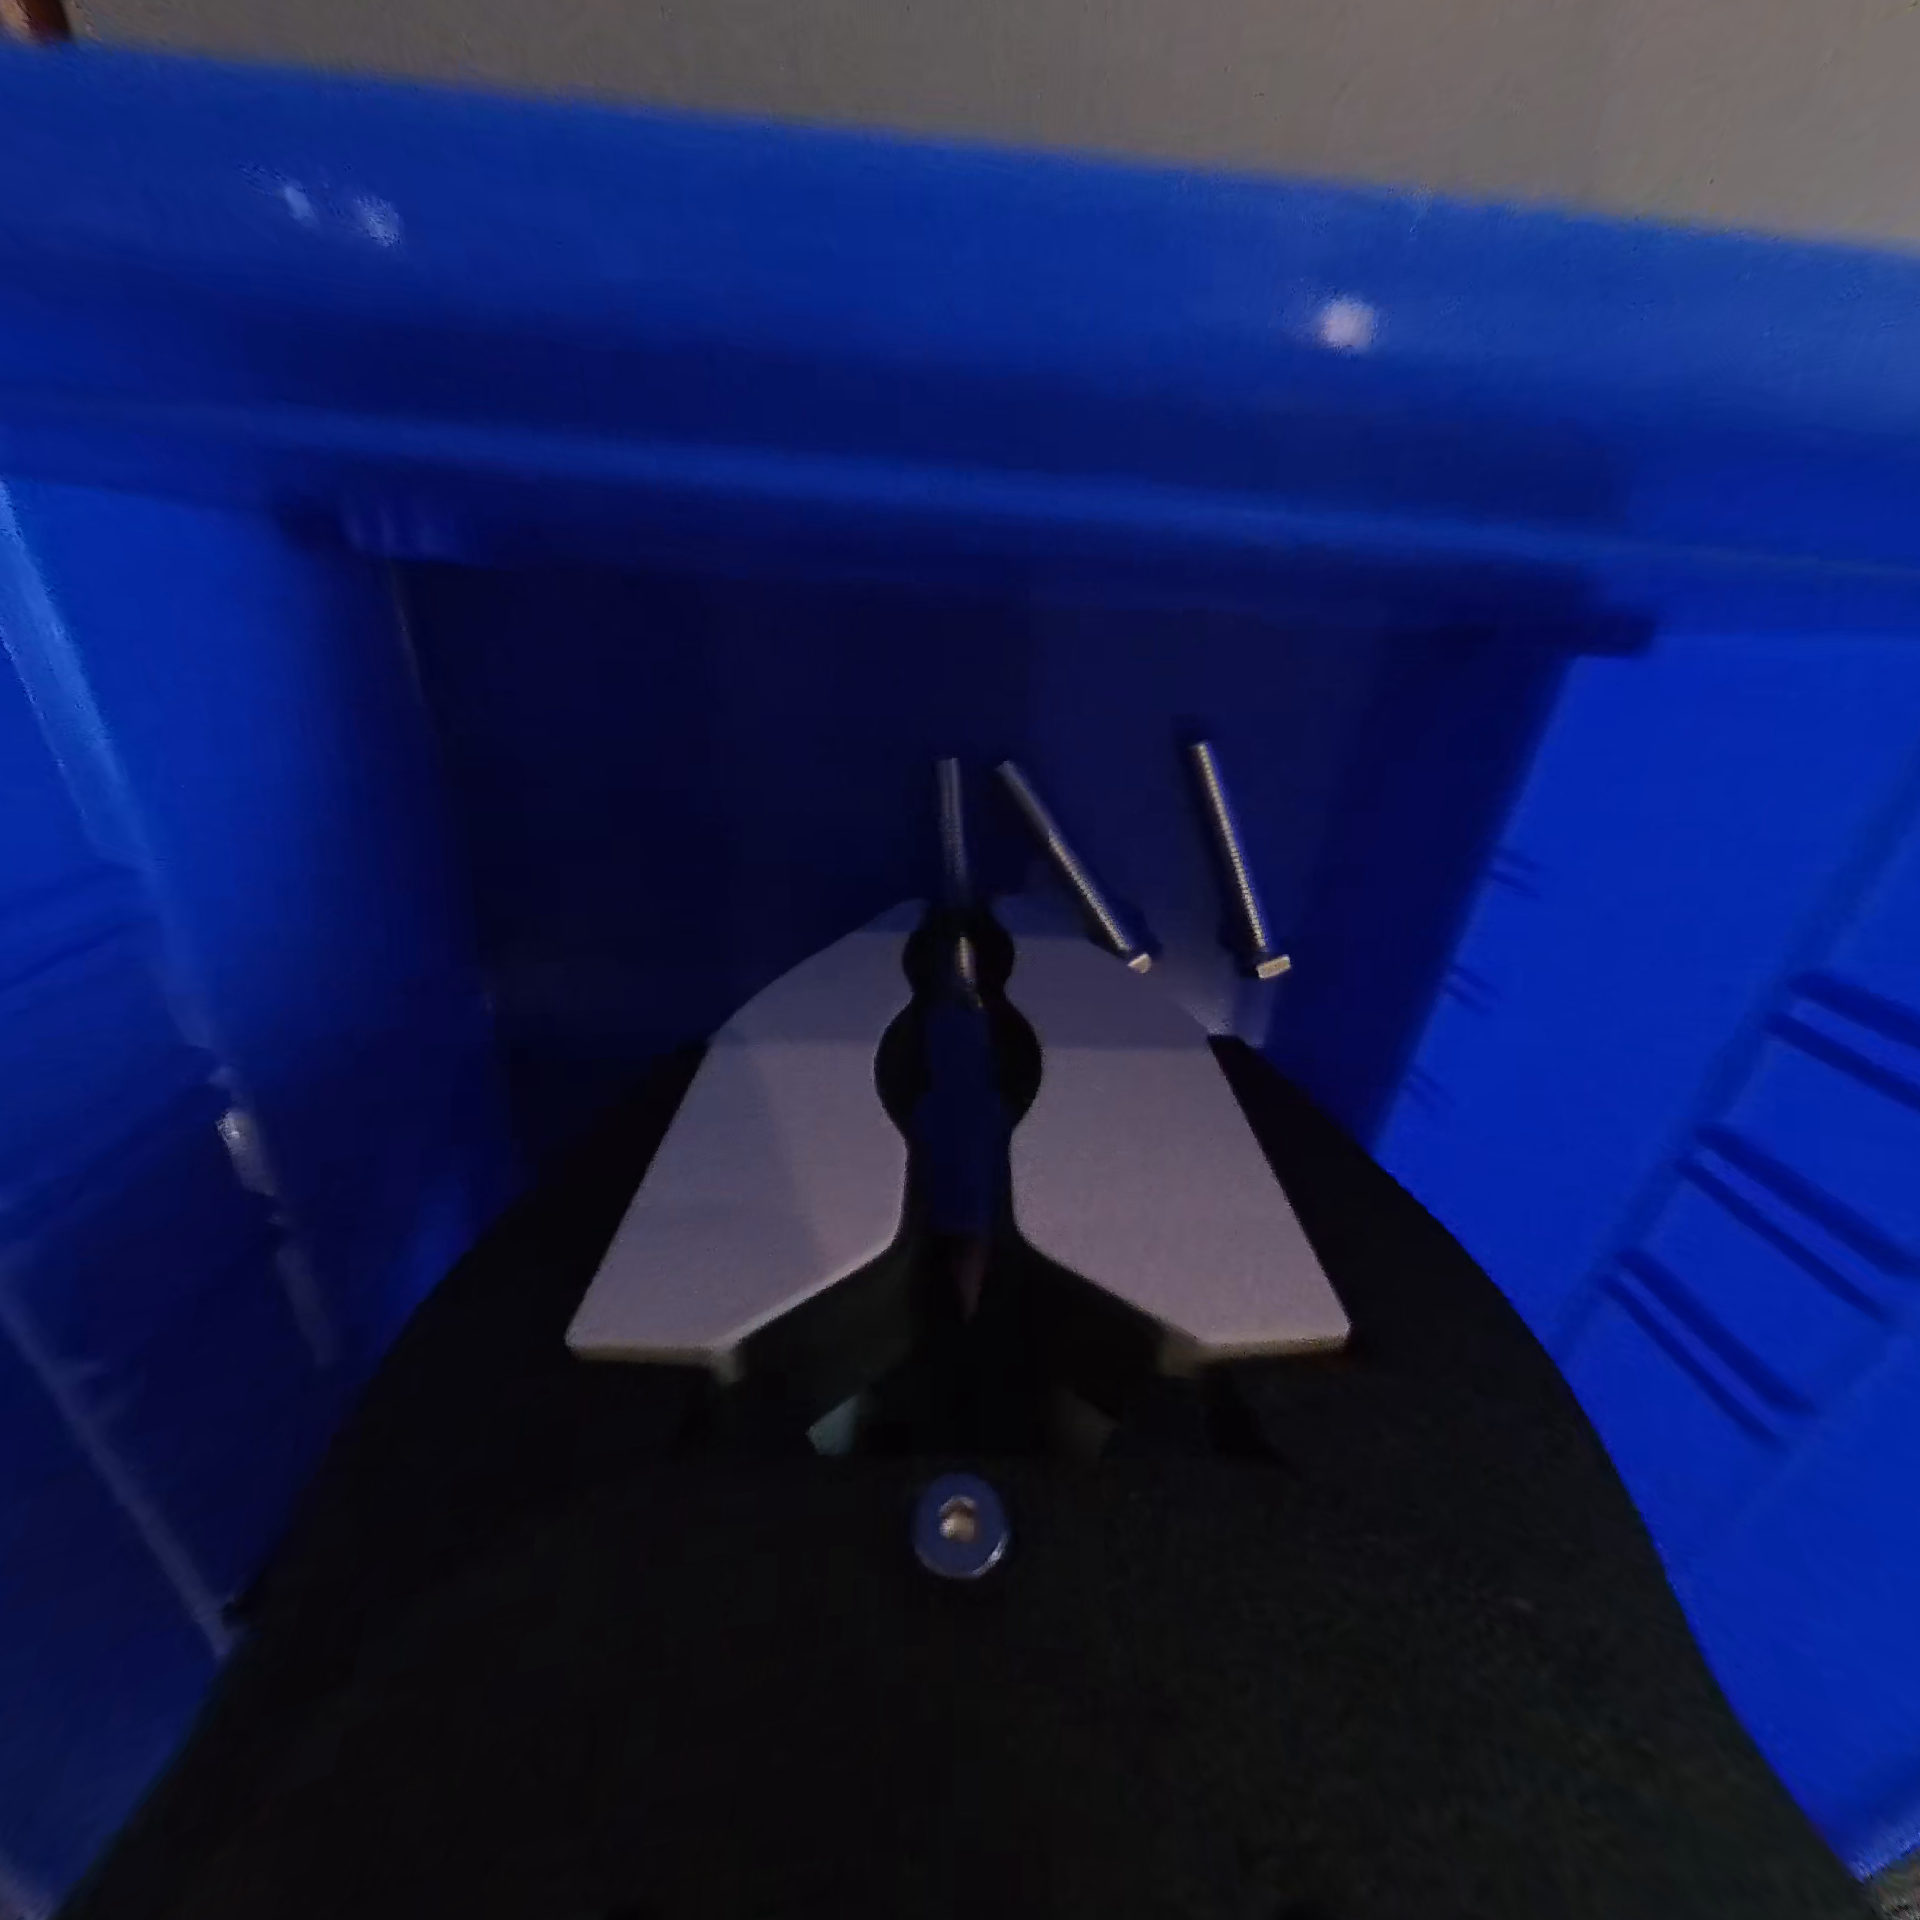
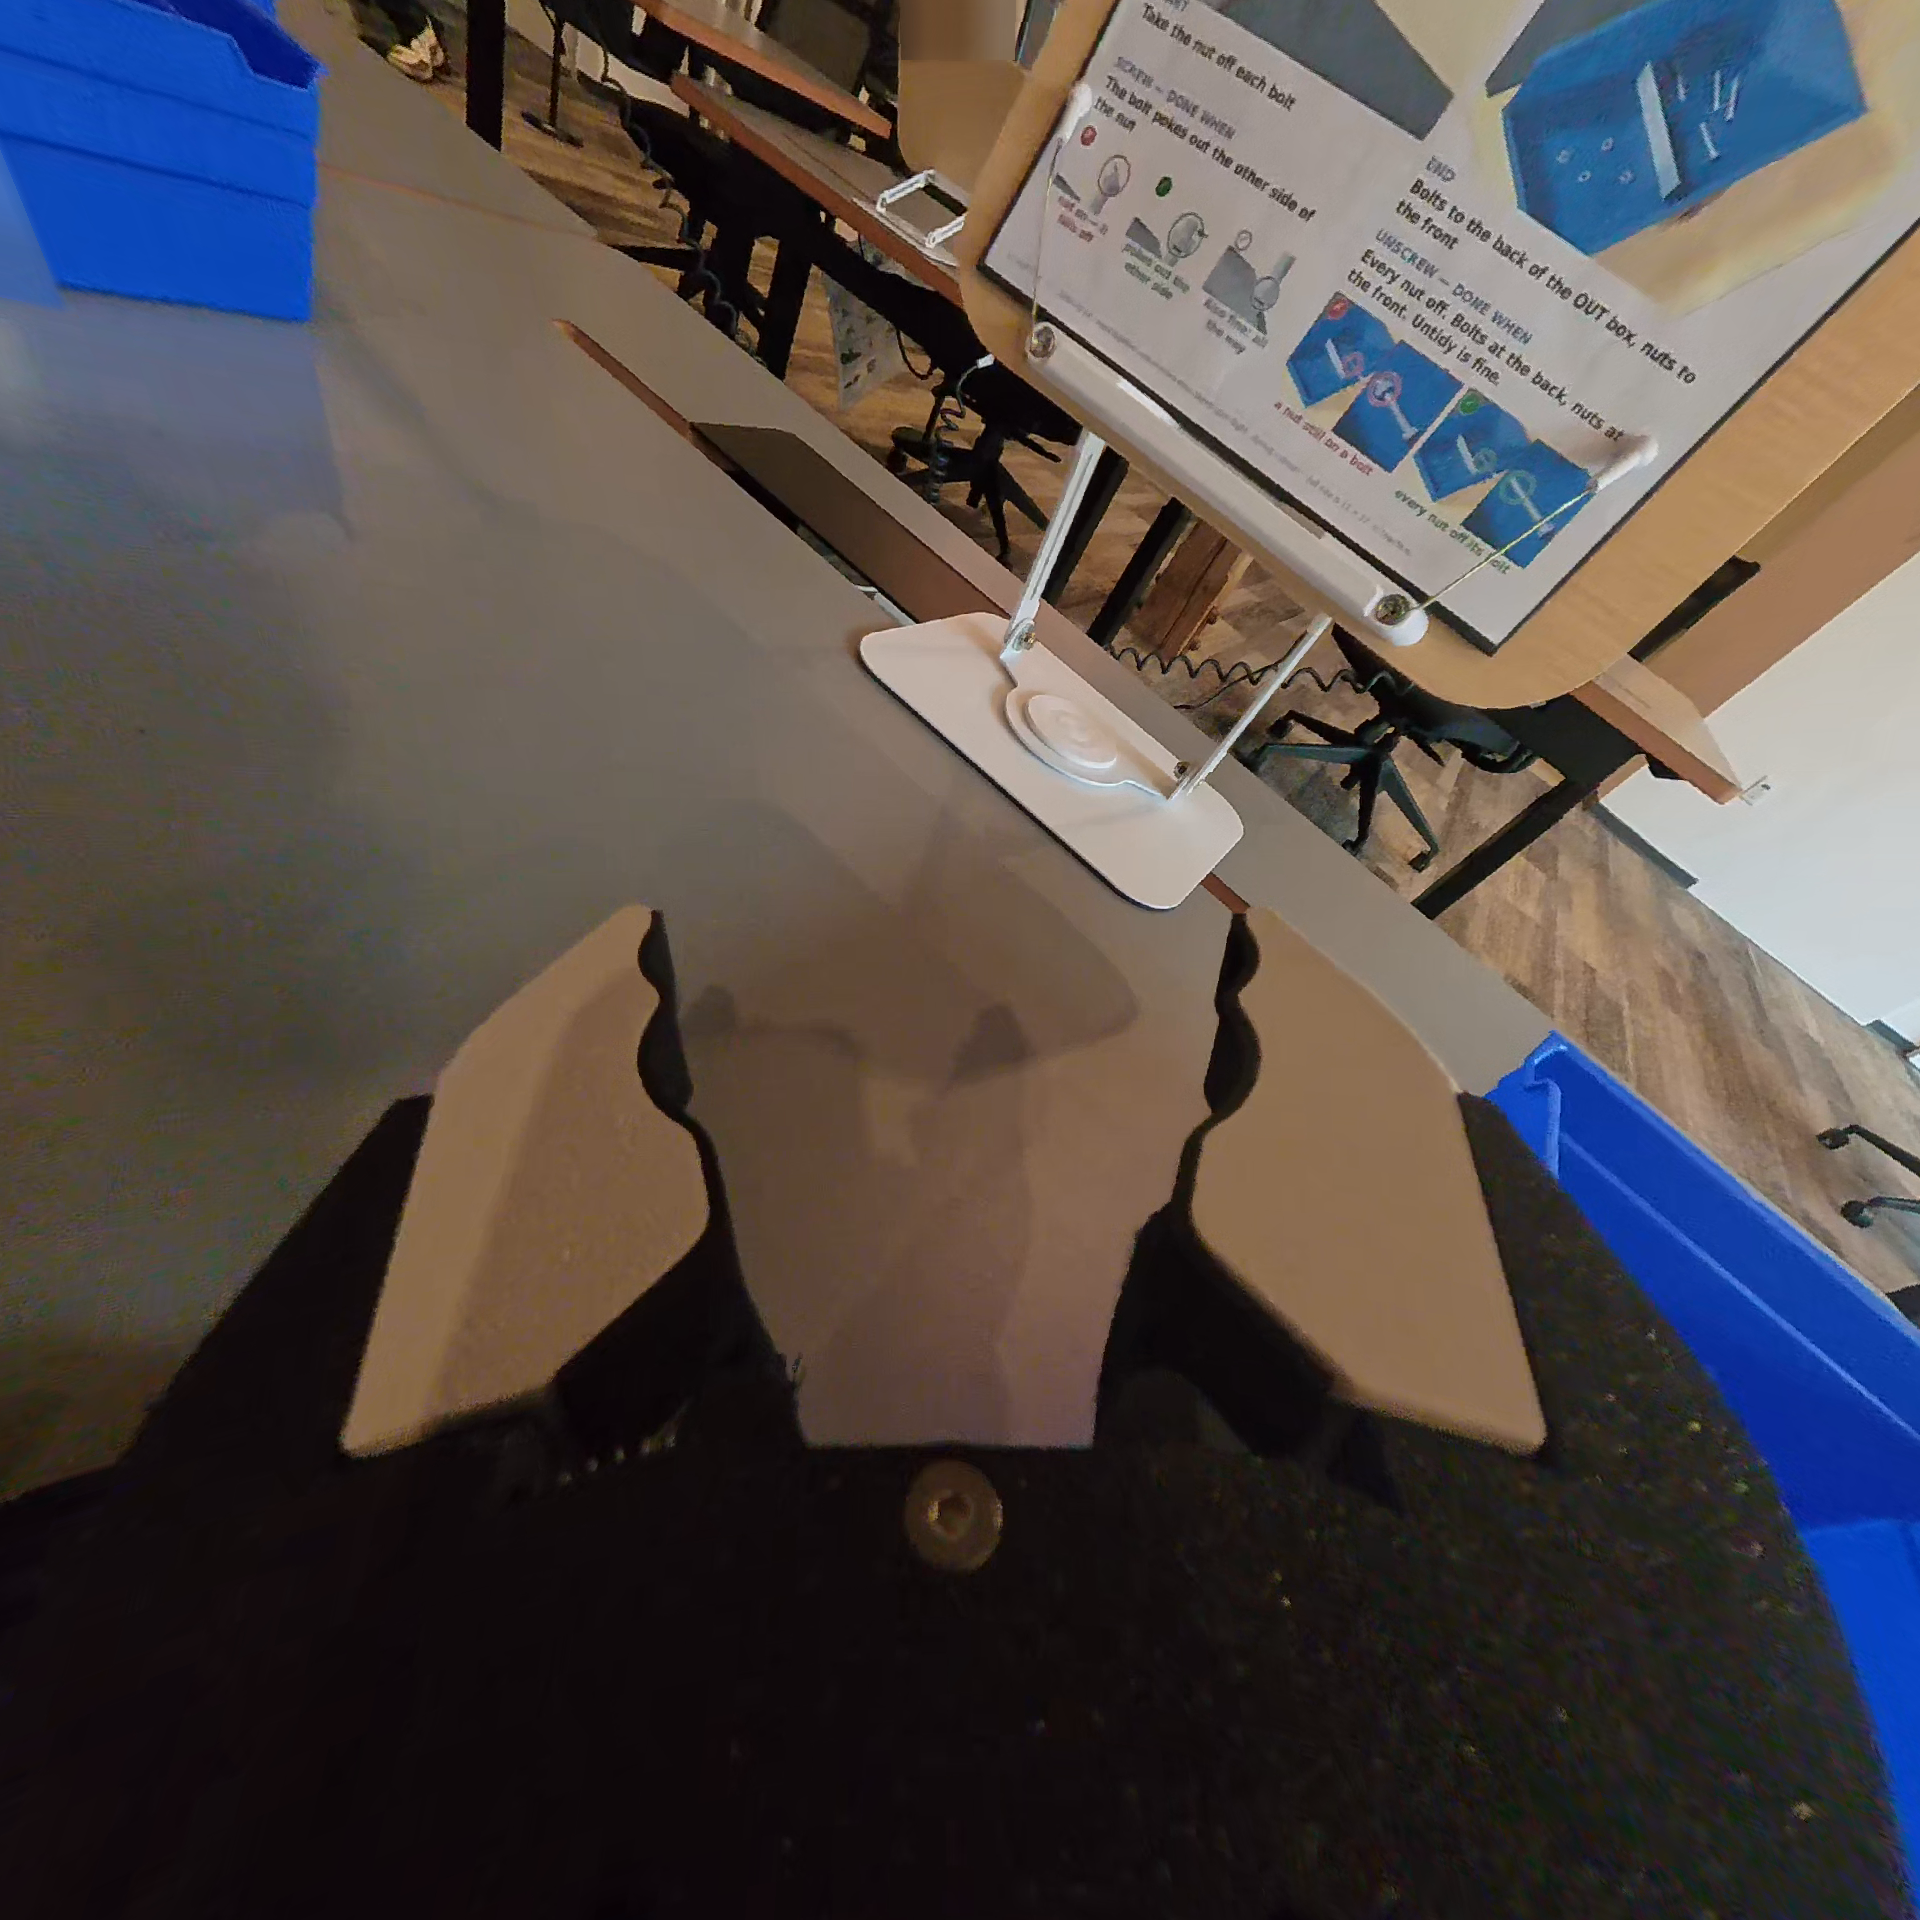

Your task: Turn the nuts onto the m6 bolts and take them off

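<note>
Your left hand-held gripper [image 1: 961, 961] reaches deep into a blue plastic bin [image 1: 935, 364], and its two grey fingers [image 1: 790, 1143] are clenched on the shank of a long threaded steel bolt [image 1: 951, 821] that sticks out beyond the fingertips toward the bin's back wall, just above the middle of the frame. Two more steel bolts lie loose on the bin floor to the right of it: a slanted one [image 1: 1070, 862] just beside the held bolt, and a straighter one [image 1: 1231, 857] farther right, both with their heads toward you. No nut can be made out in this dim, blurred view.

Your right hand-held gripper [image 2: 951, 1029] hangs released over the bare grey tabletop [image 2: 416, 727], its tan fingers [image 2: 540, 1143] spread wide with nothing between them. Beyond it, right of the frame's centre, stands a white document stand [image 2: 1049, 748] carrying a printed instruction sheet [image 2: 1403, 260] at upper right. Another blue bin edge [image 2: 1714, 1299] shows at lower right, and stacked blue bins [image 2: 156, 135] sit at upper left.
</note>
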